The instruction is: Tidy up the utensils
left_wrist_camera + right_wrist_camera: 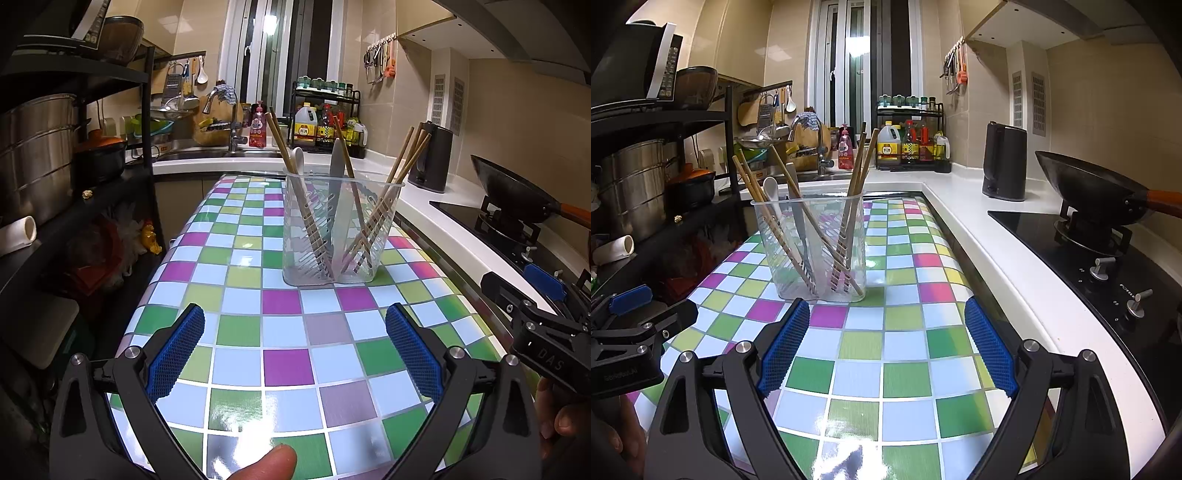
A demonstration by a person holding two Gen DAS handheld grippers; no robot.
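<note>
Clear plastic utensil holder [341, 236] stands upright on the checkered desk [258, 332], its two compartments loaded with wooden chopsticks [400, 177], a white spoon [298, 162] and a grey flat utensil [338, 166] that lean against the rim. No loose utensil shows on the cloth, so the sorting appears complete. The holder looks light and stiff but top-heavy; its smooth wall would likely slip, so a grasp low on the body seems safer than one at the rim. The chopsticks are thin, rigid and light, best pinched near mid-shaft.

Left claw [295, 350] is spread wide and holds nothing, poised above the desk well short of the holder. Right claw [888, 341] is likewise wide apart and empty, its left pad [785, 347] close to the holder's base without visible contact.
</note>
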